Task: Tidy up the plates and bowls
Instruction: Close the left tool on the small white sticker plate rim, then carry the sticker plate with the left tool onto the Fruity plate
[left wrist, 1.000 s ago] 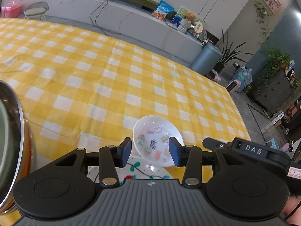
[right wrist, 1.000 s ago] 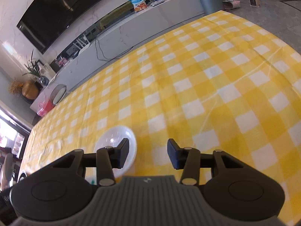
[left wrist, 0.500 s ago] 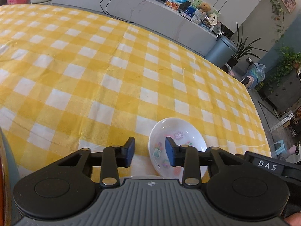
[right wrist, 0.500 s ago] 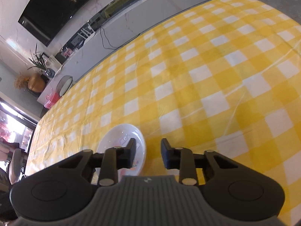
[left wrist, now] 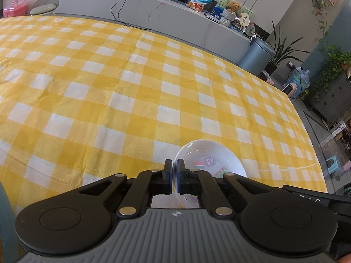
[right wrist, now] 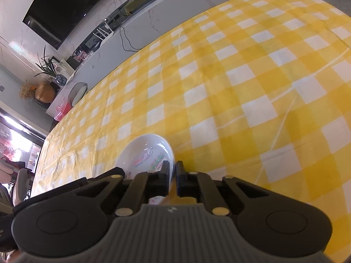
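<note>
Pinched nearly shut on opposite rim edges of one white bowl [left wrist: 209, 156] near the tabletop's [left wrist: 109, 83] near edge: left hand-held gripper [left wrist: 173, 176] and right hand-held gripper [right wrist: 173, 178], with colourful printed pictures, nothing else, inside the bowl and bare yellow-checked cloth beyond.

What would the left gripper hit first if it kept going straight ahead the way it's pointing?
The left gripper is shut on the white bowl's rim. Beyond it lies only the yellow checked tablecloth, with nothing else in line, though depth is hard to judge.
</note>
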`<state>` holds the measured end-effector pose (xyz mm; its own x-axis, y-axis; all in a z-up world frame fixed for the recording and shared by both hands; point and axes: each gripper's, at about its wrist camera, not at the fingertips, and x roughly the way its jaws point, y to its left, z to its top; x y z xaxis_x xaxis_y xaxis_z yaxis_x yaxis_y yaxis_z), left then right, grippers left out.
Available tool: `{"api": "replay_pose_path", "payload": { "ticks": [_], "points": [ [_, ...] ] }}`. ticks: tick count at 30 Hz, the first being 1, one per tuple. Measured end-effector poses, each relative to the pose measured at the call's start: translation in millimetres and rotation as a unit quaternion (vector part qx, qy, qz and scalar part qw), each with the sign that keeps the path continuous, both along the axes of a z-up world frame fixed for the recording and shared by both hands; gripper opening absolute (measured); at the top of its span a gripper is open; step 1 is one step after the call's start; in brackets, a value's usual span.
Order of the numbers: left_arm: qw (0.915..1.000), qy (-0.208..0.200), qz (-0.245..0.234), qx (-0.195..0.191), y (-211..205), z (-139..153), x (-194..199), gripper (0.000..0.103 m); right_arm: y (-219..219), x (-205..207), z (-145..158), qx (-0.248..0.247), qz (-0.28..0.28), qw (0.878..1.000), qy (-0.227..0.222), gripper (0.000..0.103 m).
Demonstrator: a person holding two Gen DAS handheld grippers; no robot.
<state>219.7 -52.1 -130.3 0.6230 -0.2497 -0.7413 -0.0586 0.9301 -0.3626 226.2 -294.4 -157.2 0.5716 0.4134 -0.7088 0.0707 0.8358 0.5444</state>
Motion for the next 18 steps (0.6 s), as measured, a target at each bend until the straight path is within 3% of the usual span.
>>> {"api": "replay_pose_path", "payload": {
  "ticks": [9, 18],
  "points": [
    [0.9997, -0.020, -0.009, 0.008, -6.3, 17.3, -1.4, 0.003, -5.5, -4.3, 11.9, 0.007, -0.017, 1.000, -0.019, 0.002],
    [0.9994, -0.029, -0.013, 0.014, 0.2, 41.9, -32.6, 0.003, -2.8, -26.2, 33.8, 0.025, -0.016, 0.999, -0.046, 0.001]
  ]
}}
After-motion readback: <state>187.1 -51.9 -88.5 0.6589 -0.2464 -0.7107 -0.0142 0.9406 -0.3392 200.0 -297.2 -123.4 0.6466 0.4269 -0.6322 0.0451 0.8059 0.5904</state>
